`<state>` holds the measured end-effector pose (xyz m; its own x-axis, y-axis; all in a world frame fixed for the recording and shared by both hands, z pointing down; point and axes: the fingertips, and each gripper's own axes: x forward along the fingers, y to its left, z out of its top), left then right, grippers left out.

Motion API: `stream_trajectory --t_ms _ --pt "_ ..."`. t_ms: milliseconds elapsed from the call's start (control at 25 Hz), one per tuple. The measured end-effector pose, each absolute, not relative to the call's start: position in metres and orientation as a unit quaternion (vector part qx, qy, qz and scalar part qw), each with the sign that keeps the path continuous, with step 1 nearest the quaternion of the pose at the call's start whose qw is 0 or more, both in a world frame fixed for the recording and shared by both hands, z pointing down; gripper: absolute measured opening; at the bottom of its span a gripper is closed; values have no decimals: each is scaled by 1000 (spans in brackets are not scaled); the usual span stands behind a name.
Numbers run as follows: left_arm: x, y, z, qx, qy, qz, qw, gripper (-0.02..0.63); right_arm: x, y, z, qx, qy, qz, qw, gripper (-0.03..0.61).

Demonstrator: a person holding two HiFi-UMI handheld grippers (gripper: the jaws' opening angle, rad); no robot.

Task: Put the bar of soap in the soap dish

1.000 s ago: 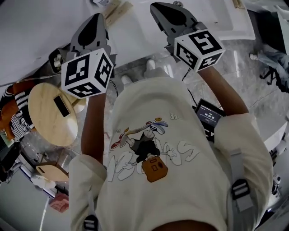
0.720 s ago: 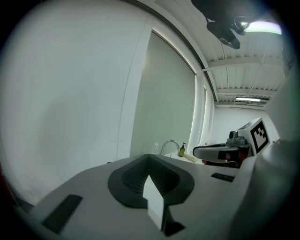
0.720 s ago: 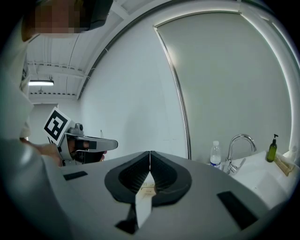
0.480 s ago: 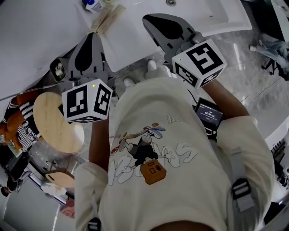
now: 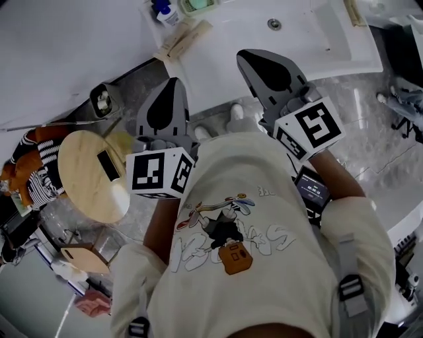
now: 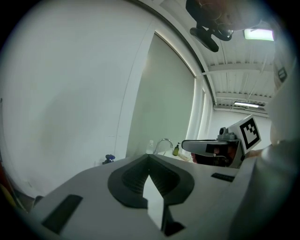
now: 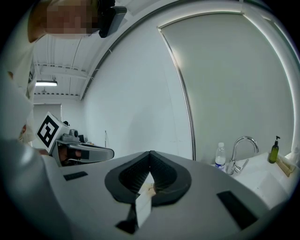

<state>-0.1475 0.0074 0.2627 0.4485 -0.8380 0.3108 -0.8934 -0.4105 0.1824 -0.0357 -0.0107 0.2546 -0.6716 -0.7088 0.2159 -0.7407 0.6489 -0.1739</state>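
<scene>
left claw point(image 6: 149, 157) and right claw point(image 7: 150, 153) both pinched shut, empty. beyond the left claw, white counter point(image 5: 218, 46) holds wrapped packets point(image 5: 182, 39), blue-capped bottle point(image 5: 165, 10), green dish point(image 5: 198, 5); soap indistinct. shirt lettering point(image 5: 264, 237) unreadable.

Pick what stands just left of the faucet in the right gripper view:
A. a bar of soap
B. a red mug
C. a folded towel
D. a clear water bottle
D: a clear water bottle with a white cap stands right beside the faucet.
</scene>
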Motion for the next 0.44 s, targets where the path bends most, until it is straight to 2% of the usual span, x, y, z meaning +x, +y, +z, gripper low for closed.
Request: stream_trajectory --t_ms 440 --pt "-158 30 263 836 -513 88 176 9 -50 1 253 401 -903 135 72 8"
